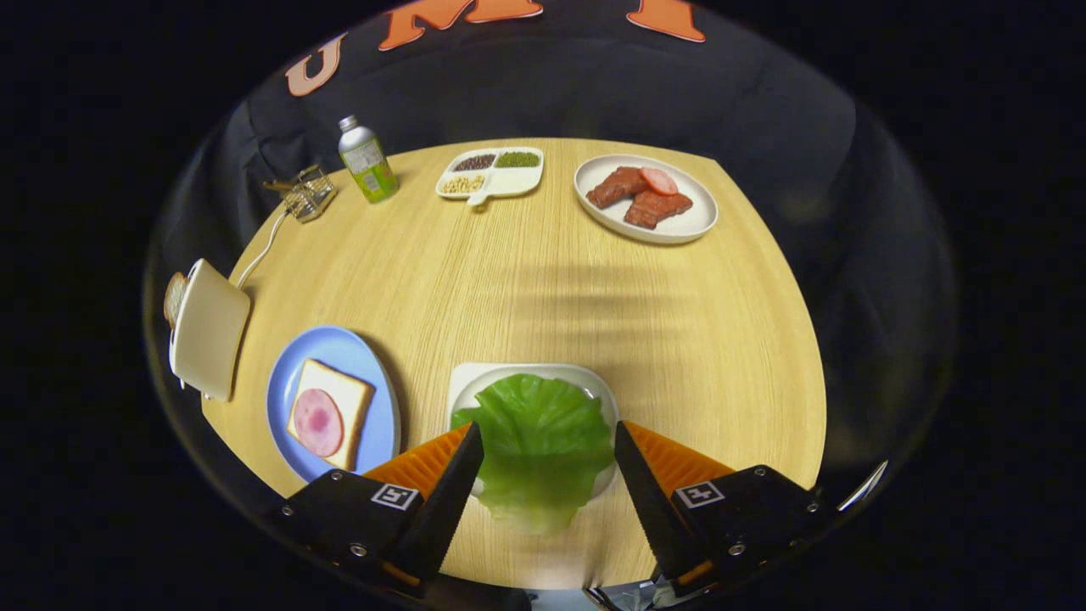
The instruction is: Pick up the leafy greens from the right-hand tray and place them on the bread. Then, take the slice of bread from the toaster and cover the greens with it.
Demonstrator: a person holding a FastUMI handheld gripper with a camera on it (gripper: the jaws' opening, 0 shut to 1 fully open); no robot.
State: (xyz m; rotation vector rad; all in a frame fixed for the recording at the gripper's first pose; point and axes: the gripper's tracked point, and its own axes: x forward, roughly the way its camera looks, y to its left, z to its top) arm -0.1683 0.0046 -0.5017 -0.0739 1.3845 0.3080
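Lettuce [540, 441] is seen on the white tray [465, 383], lying between the spread fingers of the gripper [549, 435], which hold nothing. For a good grasp, the fingers should be lowered around the raised leaf edge and closed gently, so the tray is not dragged towards the bread [344, 395].

Wooden table [526, 280] with toaster [208, 327], three plates, divided tray [492, 174], bottle [367, 161].

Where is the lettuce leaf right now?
In the gripper view, the lettuce leaf lies on its white tray, between the open fingers, right of the blue plate.
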